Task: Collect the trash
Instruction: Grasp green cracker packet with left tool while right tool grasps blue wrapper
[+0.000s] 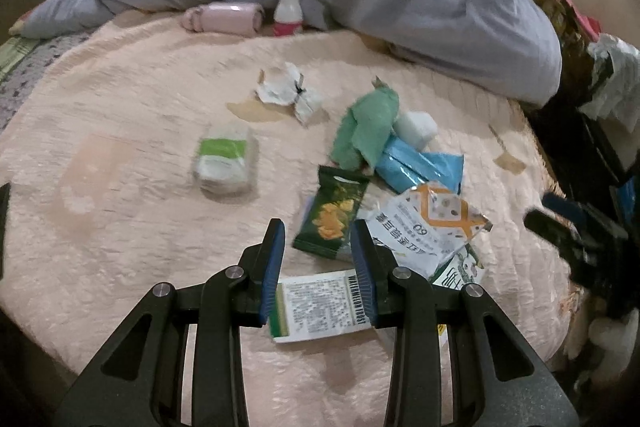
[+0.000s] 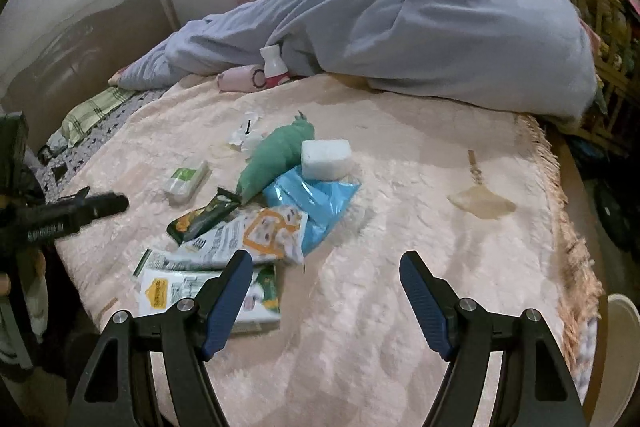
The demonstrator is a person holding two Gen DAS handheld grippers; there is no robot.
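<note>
we hold the left gripper [image 1: 318,239] parted and empty above the wrappers [image 1: 424,223] heaped on the pink blanket [image 1: 120,155]; the right gripper [image 2: 326,269] gapes wide, empty. expect light, crinkly, slippery film; pinch a free edge.

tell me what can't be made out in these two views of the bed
- Left wrist view: print on the white packet, partly hidden by the left gripper fingers.
- Right wrist view: green-edged packet, partly covered by a finger.
- Both views: what lies under the blue duvet.
</note>
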